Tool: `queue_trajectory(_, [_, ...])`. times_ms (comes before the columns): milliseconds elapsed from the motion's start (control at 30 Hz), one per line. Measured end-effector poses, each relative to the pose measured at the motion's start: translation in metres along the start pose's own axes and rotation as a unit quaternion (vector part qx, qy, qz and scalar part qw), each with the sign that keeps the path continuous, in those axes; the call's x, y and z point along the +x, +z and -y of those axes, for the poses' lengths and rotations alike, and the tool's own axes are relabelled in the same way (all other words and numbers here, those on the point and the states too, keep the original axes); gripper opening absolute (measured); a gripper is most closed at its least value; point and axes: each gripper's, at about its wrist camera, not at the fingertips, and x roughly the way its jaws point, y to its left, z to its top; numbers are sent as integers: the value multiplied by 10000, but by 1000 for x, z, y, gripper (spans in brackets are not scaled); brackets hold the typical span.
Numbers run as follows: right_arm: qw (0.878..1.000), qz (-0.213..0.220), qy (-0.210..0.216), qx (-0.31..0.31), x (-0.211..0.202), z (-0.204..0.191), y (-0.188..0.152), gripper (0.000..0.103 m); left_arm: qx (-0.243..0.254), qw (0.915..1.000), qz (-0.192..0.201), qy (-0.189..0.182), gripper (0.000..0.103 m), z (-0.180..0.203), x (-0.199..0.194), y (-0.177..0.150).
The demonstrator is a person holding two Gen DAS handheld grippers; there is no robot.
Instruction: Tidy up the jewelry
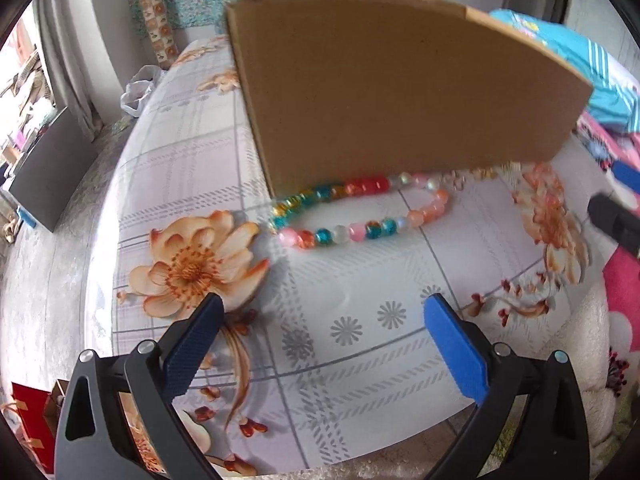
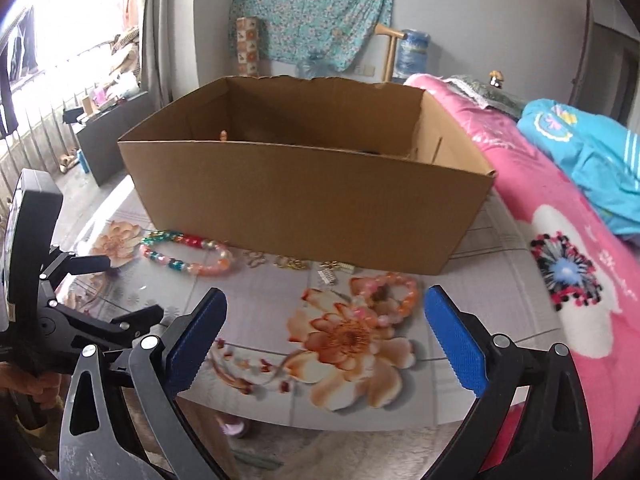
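— Looking past the left hand-held gripper [image 1: 322,344], what lies there?
— Its jaws are spread, empty; a beaded bracelet [image 1: 356,212] lies on the tabletop [image 1: 360,280] ahead, well apart, touching the box [image 1: 392,92].
— And the right hand-held gripper [image 2: 324,340]?
— Spread wide too, nothing between. An orange bracelet [image 2: 394,294] lies just ahead, slightly right; gold trinkets [image 2: 294,263] sit beyond, by the box.
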Motion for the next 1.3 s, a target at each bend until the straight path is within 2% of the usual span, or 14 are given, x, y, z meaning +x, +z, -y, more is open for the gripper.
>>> queue_trajectory(67, [9999,2,160,60,1,-1,0,95,-157,9997,156,-70,99,-7,-5,5])
queue_trajectory(233, [9987,-142,416,267,8,0,0,91,-484,9977,446,141,98,-18,0,29])
queue_trajectory(400, [9974,-259,559,370,12,2,-2,89,-377,9973,389,493,94,-11,19,39])
queue_trajectory(500, [9970,-315,594,388,14,3,-4,89,-275,9978,220,555,93,-4,29,34])
queue_trajectory(700, [9957,-339,720,476,17,9,-6,89,149,9982,163,554,93,7,12,14])
queue_trajectory(1033, [9920,-387,1078,536,21,8,-5,81,372,9990,-103,213,89,16,-18,-30])
queue_trajectory(1300, [9862,-400,1544,449,19,-3,-4,71,169,9996,183,130,67,17,-43,-47])
